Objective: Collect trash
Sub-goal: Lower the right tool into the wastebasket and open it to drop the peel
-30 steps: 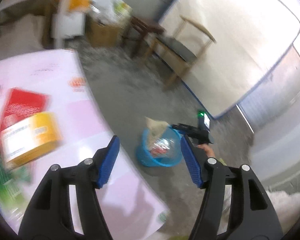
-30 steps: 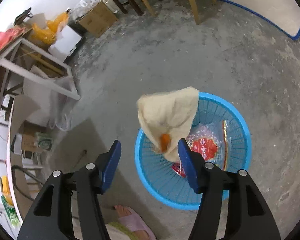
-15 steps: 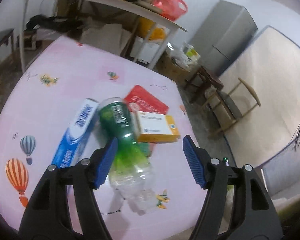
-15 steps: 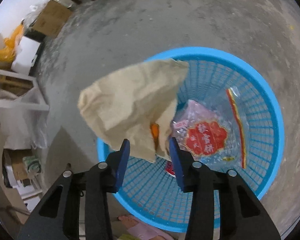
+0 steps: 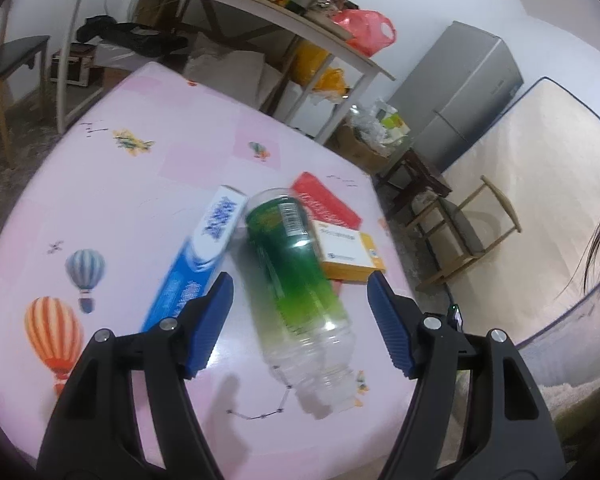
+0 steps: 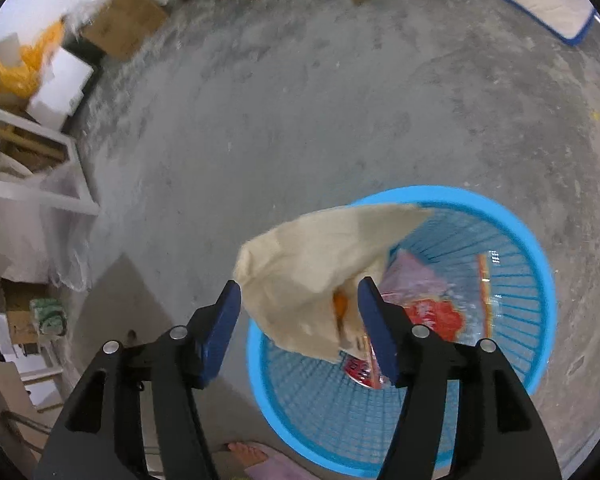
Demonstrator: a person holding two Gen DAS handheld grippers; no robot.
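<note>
Beige paper bag (image 6: 320, 272) overhangs the blue basket (image 6: 540, 276) rim between spread right fingers (image 6: 374, 328); left fingers (image 5: 216, 316) gape around the bottle (image 5: 296, 280).

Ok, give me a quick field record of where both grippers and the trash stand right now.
left gripper: open, straddling the green bottle lying on the pink table
right gripper: open, above the blue basket
beige cloth: between the right fingers, over the basket rim; contact unclear
in basket: red-printed wrapper
also on table: toothpaste box, yellow box, red box
</note>
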